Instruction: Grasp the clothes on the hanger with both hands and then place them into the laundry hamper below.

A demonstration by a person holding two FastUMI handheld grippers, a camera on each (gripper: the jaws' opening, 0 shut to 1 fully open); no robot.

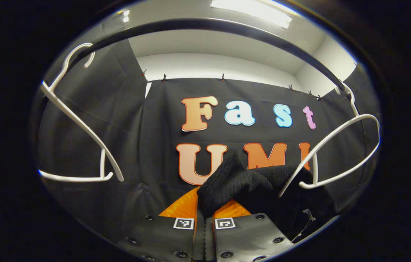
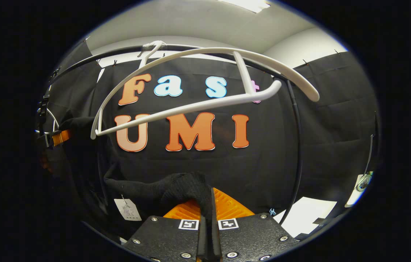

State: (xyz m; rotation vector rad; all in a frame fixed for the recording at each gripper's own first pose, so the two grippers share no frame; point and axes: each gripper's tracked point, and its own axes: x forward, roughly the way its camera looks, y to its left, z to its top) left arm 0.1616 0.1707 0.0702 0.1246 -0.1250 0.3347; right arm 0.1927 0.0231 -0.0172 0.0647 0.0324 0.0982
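Observation:
A black knit garment (image 1: 234,182) bunches up between the fingers of my left gripper (image 1: 204,211), which is shut on it. The cloth runs off to the right beneath a bare white hanger (image 1: 336,153). In the right gripper view, my right gripper (image 2: 209,205) is shut on another fold of the same garment (image 2: 183,187), and a white tag (image 2: 128,210) dangles from the cloth to the left. The bare white hanger (image 2: 205,80) hangs tilted just above. The left gripper (image 2: 57,138) shows at the far left, with dark cloth around it.
A second empty white hanger (image 1: 78,120) hangs at the left on the black rail (image 1: 227,27). The rail's curved upright (image 2: 296,145) stands right of my right gripper. A white sheet (image 2: 311,213) lies low at the right.

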